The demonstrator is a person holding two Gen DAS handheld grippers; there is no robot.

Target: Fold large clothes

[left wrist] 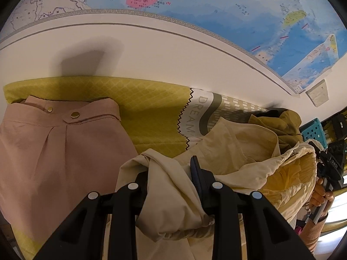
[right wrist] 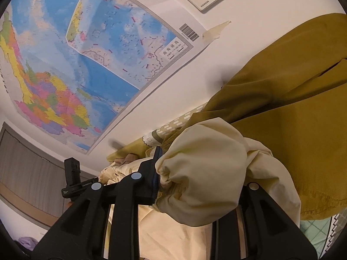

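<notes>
A cream garment (left wrist: 227, 151) lies bunched on the yellow quilted bedcover (left wrist: 141, 99). My left gripper (left wrist: 169, 169) is shut on a twisted fold of it, and the cloth spills down between the fingers. In the right wrist view my right gripper (right wrist: 201, 162) is shut on a gathered cuff-like wad of the same cream garment (right wrist: 206, 151). Its left pad (right wrist: 157, 164) presses the cloth, while the right finger is hidden under it. An olive garment (right wrist: 292, 108) drapes just behind and to the right of that wad. It shows as the olive garment (left wrist: 286, 125) in the left wrist view.
A pink garment (left wrist: 65, 147) with two gold buttons lies flat on the left of the bed. A big wall map (left wrist: 216, 10) hangs close behind the bed. A teal crate (left wrist: 314, 130) stands at the far right, near a person's hand (left wrist: 321, 192).
</notes>
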